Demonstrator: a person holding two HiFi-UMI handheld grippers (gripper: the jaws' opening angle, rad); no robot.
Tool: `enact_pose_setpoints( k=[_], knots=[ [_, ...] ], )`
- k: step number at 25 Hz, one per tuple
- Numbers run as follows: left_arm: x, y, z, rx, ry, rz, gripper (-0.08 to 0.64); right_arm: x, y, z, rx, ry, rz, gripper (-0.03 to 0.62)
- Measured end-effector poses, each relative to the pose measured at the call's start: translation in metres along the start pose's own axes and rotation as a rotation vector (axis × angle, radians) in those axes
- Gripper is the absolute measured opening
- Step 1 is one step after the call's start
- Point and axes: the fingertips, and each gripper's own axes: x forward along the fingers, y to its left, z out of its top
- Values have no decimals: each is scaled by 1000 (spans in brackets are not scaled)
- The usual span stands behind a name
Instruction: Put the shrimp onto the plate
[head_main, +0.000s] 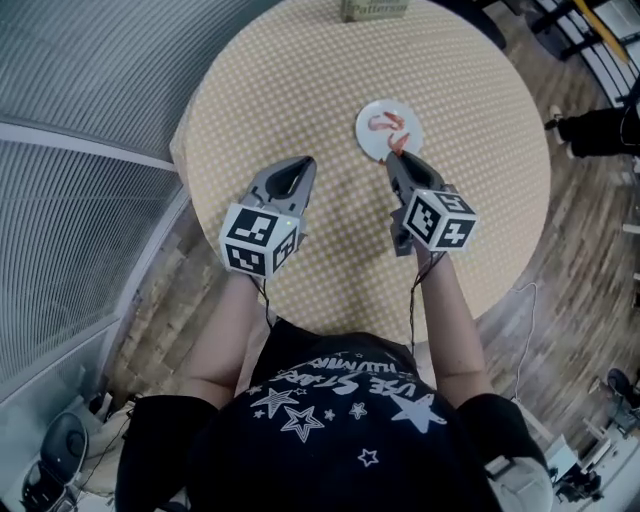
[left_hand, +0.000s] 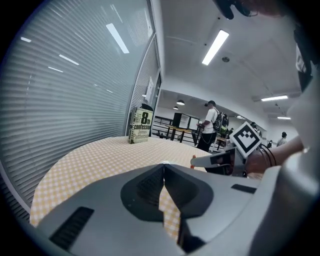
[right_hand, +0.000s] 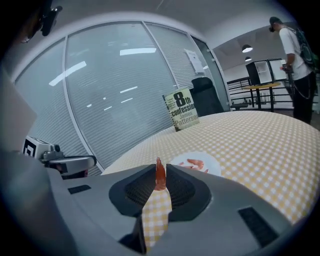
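Note:
A small white plate (head_main: 388, 130) lies on the round checked table (head_main: 300, 110) with shrimp (head_main: 383, 123) on it. My right gripper (head_main: 397, 157) hovers at the plate's near edge, shut on an orange shrimp (right_hand: 160, 175) that sticks up between its jaws. In the right gripper view the plate (right_hand: 197, 163) with its shrimp (right_hand: 194, 163) lies just beyond the jaws. My left gripper (head_main: 300, 166) is shut with nothing in it, to the left of the plate over bare tablecloth. Its own view shows the closed jaws (left_hand: 164, 166) and the right gripper (left_hand: 220, 159) beside it.
A book (head_main: 374, 9) stands upright at the table's far edge, its cover (right_hand: 181, 110) in plain sight. A blind-covered glass wall (head_main: 80, 150) curves along the left. A person (left_hand: 207, 131) stands in the background past railings. Wooden floor surrounds the table.

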Motion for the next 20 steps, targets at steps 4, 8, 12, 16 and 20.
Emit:
enact_pose_setpoints(
  k=[4,8,12,16,20],
  knots=[
    [16,8,-6,-23,14,-11,11,20,-15,-10,-10,66,-50,63],
    [24,16,-14,-45,31,-20,11,36,-22,-17,-10,114,-83,63],
    [31,21,-22,-55,44,-26,11,49,-29,-20,-24,134,-106,63],
    [35,20,-26,-61,55,-38,11,58,-38,-25,-41,188,-142,63],
    [36,16,-35,-67,70,-49,11,62,-41,-32,-64,225,-158,63]
  ],
)
